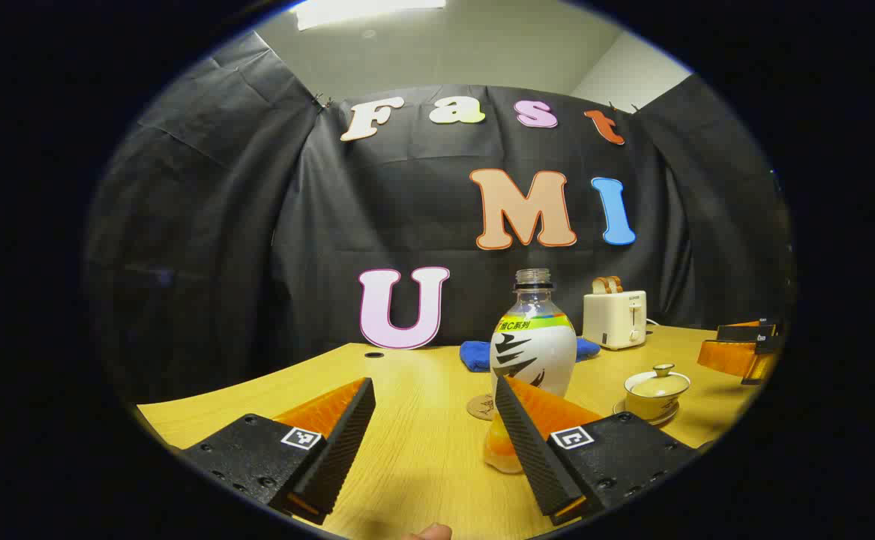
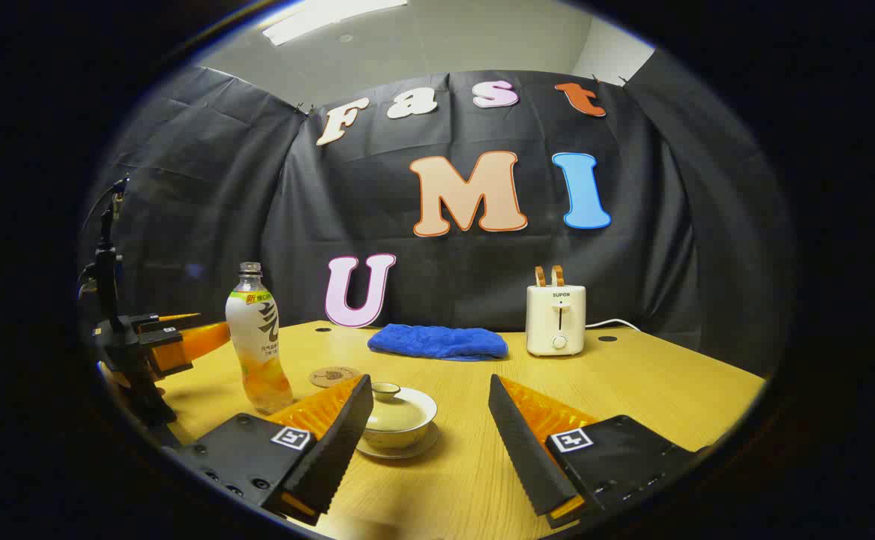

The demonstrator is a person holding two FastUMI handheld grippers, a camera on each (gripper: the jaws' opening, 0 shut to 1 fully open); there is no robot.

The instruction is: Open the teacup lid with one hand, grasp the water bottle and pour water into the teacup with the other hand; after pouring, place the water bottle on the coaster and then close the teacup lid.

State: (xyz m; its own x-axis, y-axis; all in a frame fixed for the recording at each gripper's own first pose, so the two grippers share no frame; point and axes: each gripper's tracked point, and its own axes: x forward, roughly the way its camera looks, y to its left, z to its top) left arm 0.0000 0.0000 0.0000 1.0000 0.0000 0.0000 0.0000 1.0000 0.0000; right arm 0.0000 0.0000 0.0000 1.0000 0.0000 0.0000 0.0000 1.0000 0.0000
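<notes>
Lidded teacup [image 2: 397, 414] between spread jaws

A blue cloth [image 2: 438, 341] lies near a toaster [image 2: 555, 319] on the wooden table [image 2: 669, 390].

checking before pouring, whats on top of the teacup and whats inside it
A lid with a small knob sits on the teacup, which stands on a saucer. The inside is covered.

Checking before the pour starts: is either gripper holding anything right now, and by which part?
Nothing is held. The left gripper and right gripper are both open, with the water bottle and lidded teacup standing free on the table.
</notes>
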